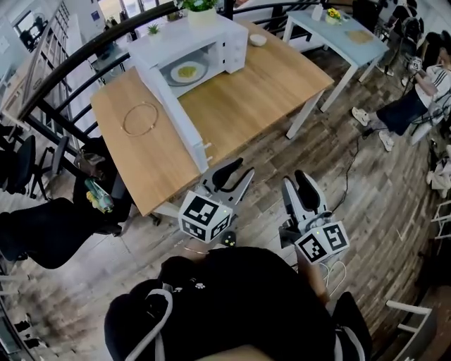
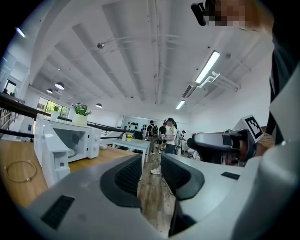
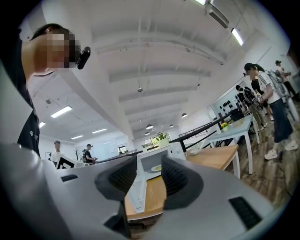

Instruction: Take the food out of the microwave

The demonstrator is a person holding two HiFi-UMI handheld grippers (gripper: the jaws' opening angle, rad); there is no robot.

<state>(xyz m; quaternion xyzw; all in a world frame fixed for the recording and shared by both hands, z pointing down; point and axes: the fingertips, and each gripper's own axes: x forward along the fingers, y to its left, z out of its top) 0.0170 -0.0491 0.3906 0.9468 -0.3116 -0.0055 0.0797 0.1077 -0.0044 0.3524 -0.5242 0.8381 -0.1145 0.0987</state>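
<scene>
The white microwave (image 1: 211,44) stands at the far end of the wooden table (image 1: 261,92), its door (image 1: 173,113) swung wide open toward me. Inside lies a white plate with yellow food (image 1: 187,71), which the right gripper view also catches as the plate (image 3: 156,168) between its fingers, far off. My left gripper (image 1: 236,173) (image 2: 151,176) and right gripper (image 1: 299,182) (image 3: 149,177) hover side by side off the table's near edge, above the floor. Both are open and hold nothing.
A thin metal ring (image 1: 141,118) (image 2: 21,171) lies on the table left of the door. A potted plant (image 1: 201,10) tops the microwave and a small white bowl (image 1: 258,40) sits beside it. A light blue table (image 1: 338,32) and seated people are at the right.
</scene>
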